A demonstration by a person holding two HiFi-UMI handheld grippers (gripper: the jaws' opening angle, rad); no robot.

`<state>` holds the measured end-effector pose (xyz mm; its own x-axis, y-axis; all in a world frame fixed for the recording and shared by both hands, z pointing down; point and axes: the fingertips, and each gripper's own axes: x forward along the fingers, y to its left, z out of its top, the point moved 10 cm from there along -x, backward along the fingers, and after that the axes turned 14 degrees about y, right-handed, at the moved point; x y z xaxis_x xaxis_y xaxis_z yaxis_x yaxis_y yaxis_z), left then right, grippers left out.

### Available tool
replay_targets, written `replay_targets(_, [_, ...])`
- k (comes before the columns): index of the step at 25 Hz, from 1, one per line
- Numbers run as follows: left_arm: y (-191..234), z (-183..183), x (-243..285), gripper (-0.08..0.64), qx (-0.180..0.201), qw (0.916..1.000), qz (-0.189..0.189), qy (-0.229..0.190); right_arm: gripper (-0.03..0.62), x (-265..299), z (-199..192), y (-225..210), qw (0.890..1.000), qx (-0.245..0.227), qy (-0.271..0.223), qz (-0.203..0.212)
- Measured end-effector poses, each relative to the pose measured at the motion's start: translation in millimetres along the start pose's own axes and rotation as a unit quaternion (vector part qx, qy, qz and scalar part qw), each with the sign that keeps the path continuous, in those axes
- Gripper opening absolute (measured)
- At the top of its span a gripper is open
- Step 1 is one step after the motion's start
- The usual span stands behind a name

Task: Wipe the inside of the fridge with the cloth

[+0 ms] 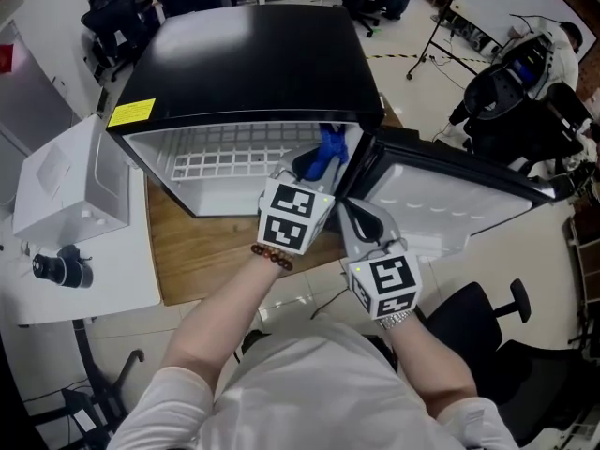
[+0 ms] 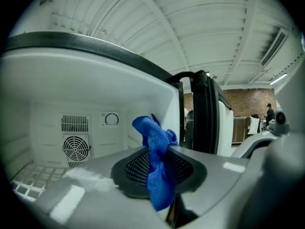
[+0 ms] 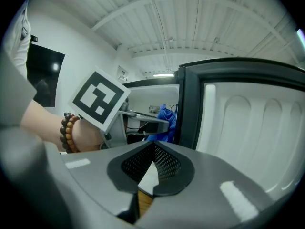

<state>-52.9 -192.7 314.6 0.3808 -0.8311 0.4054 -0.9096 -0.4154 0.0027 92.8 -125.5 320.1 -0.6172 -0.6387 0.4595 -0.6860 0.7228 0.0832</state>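
The person's left forearm (image 1: 220,317), a bead bracelet (image 1: 272,256) at the wrist, reaches forward with the left gripper (image 1: 311,172). Its jaws are clamped narrowly on a blue cloth (image 2: 156,149), which bunches up above the pads and hangs a little below them. The right gripper (image 3: 153,165) sits just behind and to the right. Its jaws are pressed fully together with nothing between them, and it points at the edge of the open door (image 1: 450,190). The cloth is at the mouth of the black-topped mini fridge (image 1: 253,64), close beside the hinge-side inner wall (image 2: 159,97) but seemingly not yet touching it. From the cloth, the unwiped cavity lies ahead and to the left: the wire shelf (image 1: 225,162) below, and the rear wall with its fan grille (image 2: 76,148) and thermostat dial (image 2: 111,119) straight on. The left hand is clearly the nearer one. The wipe looks about to begin, probably on that near side wall or by pushing deeper in.
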Motion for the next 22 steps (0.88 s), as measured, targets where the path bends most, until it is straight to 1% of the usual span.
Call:
replay_targets(4, [2.4, 2.2, 8.0, 0.074, -0.017, 0.9992, 0.035, 0.010, 0.002, 0.2, 3.6, -0.6, 1.000, 0.006, 0.003, -0.001])
replay_targets(7, [4.5, 3.8, 13.0, 0.074, -0.019, 0.9983, 0.053, 0.016, 0.002, 4.8, 11.9, -1.2, 1.000, 0.011, 0.023, -0.002])
replay_targets(12, [9.6, 4.7, 20.8, 0.074, -0.014, 0.9976, 0.061, 0.030, 0.002, 19.2, 18.4, -9.0, 0.997, 0.017, 0.076, 0.001])
replay_targets(16, [14.0, 6.9, 28.0, 0.074, -0.009, 0.9970, 0.066, 0.040, 0.002, 21.9, 20.2, -11.4, 0.995, 0.029, 0.095, 0.002])
replay_targets(22, [21.2, 11.9, 39.7, 0.074, -0.014, 0.9960, 0.071, 0.051, 0.002, 30.4, 15.0, -10.2, 0.987, 0.040, 0.151, 0.027])
